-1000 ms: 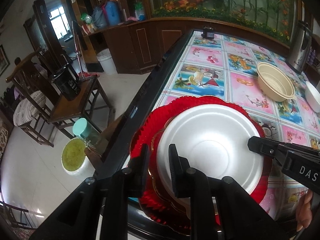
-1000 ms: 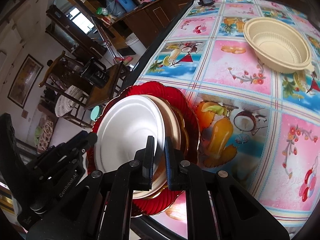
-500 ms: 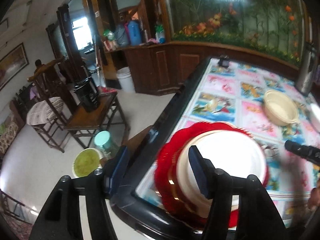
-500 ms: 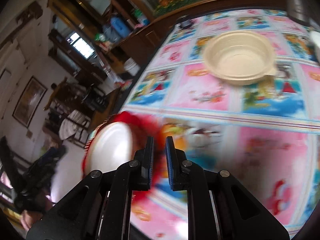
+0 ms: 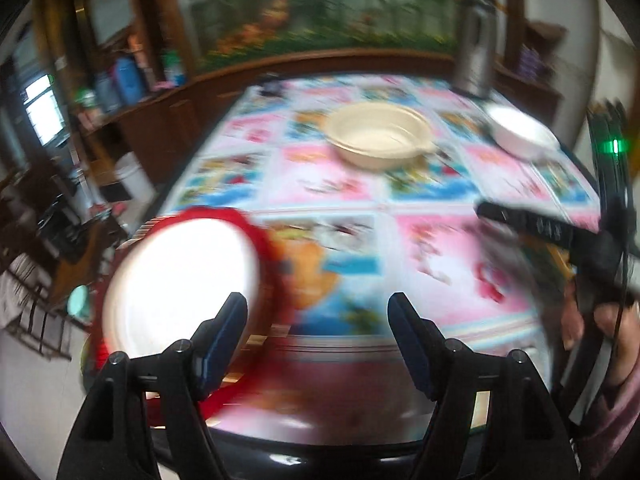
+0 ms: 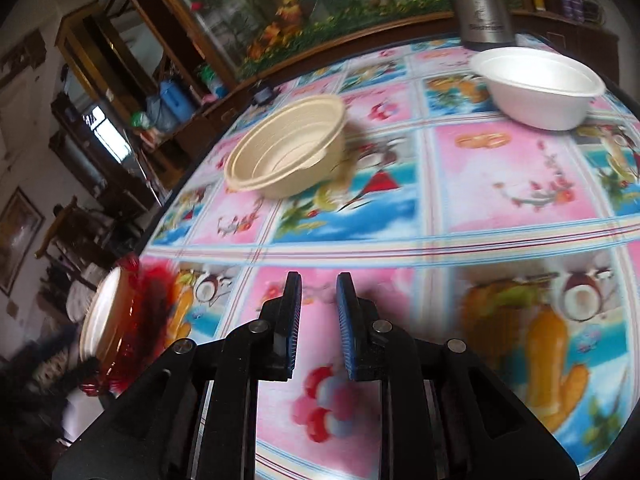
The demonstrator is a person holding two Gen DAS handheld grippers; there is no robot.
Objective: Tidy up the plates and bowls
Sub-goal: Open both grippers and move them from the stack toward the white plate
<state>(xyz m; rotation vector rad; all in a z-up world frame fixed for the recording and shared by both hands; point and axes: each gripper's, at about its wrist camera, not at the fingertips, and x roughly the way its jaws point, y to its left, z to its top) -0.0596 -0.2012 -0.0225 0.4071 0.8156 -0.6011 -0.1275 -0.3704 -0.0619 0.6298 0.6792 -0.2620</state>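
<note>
A white plate [image 5: 180, 272] lies on top of a stack on a red scalloped plate [image 5: 272, 248] at the table's near left corner; the right wrist view shows this stack [image 6: 112, 320] at the far left. A beige bowl [image 5: 378, 136] [image 6: 288, 148] and a white bowl [image 5: 520, 132] [image 6: 540, 84] stand farther back. My left gripper [image 5: 316, 304] hovers just right of the stack, jaws opening wide, nothing between them. My right gripper [image 6: 319, 284] is over bare tablecloth with its pads narrowly apart and empty; it also shows as a black finger [image 5: 520, 220].
The table [image 6: 500, 184] has a bright fruit-patterned cloth and a dark rounded edge. A steel kettle [image 5: 474, 56] [image 6: 480, 0] stands at the back by the white bowl. A person's hand [image 5: 600, 320] holds the right gripper. Chairs and a bin stand on the floor to the left.
Both grippers have come off the white plate's rim and swung right, away from the stack. The left jaws have spread wide. The plates stay stacked at the corner.
</note>
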